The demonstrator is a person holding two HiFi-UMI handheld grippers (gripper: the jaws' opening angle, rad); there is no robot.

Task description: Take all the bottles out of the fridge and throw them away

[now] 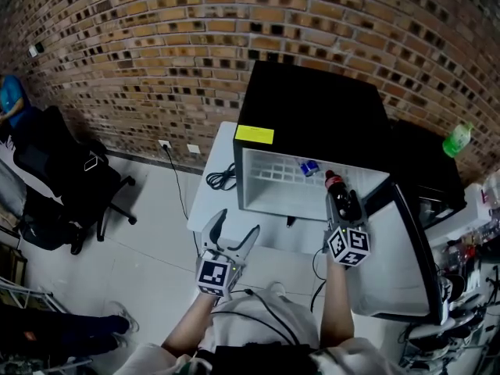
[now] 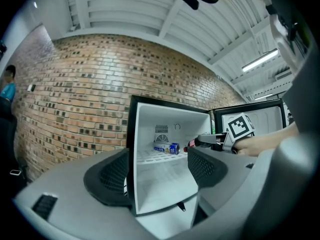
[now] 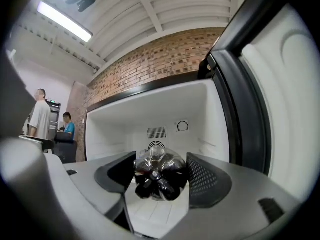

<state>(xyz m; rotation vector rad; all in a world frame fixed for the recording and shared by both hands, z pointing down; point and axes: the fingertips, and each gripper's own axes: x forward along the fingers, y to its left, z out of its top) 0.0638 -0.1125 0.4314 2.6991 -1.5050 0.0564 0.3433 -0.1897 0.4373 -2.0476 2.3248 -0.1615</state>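
The black fridge [image 1: 312, 108] stands open, its white inside facing me. My right gripper [image 1: 344, 199] is shut on a dark cola bottle [image 1: 333, 183] with a red cap, just in front of the fridge opening. In the right gripper view the bottle's base [image 3: 159, 180] fills the space between both jaws, which press on it. The left gripper view shows that bottle [image 2: 196, 143] lying level at the opening. A small blue can [image 2: 174, 148] sits on the shelf inside. My left gripper [image 1: 238, 223] hangs open and empty below the fridge.
The fridge door [image 1: 402, 256] swings out to the right. A green bottle [image 1: 458, 140] stands at the far right. A coiled cable [image 1: 223, 178] lies on the white table [image 1: 205, 209]. A black office chair [image 1: 70, 178] is at left. Two people [image 3: 40, 120] stand beyond the fridge.
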